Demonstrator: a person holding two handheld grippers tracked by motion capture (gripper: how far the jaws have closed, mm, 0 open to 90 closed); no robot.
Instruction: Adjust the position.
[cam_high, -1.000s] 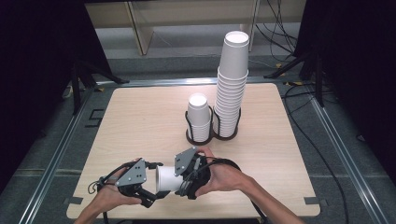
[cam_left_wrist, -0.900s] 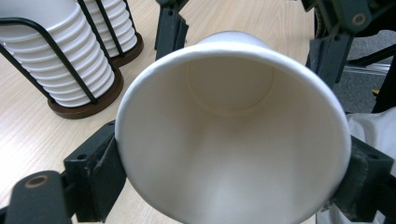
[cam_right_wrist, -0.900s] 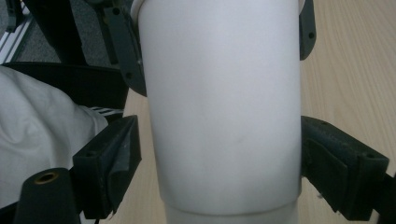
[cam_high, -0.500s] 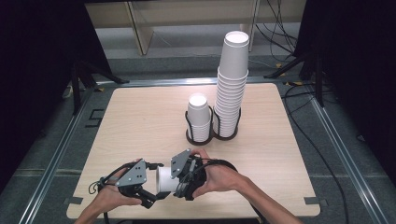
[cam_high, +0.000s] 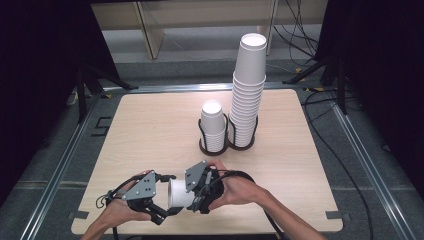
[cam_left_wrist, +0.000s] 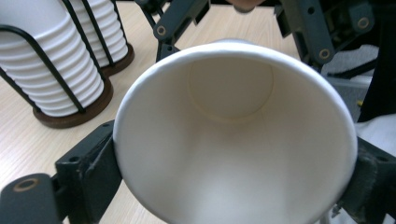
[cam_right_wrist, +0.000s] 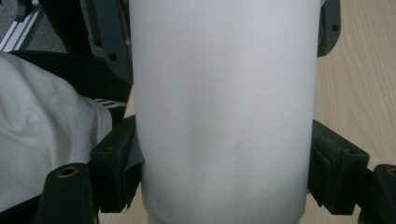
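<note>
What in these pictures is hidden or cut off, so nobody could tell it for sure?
- High view: the tips of the left gripper and right gripper, lost behind their bodies and the paper cup.
- Left gripper view: the cup's lower rim, cut off at the bottom edge.
- Right gripper view: the cup's two ends, cut off at top and bottom.
- High view: how many cups sit in the tall stack; the rims are too fine.

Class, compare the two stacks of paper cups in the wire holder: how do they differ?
The right stack towers far above the holder's wire loops; the left stack is short, only a little above them. The right stack holds many more cups than the left stack. Both are white, upside down, and share one dark-based holder.
</note>
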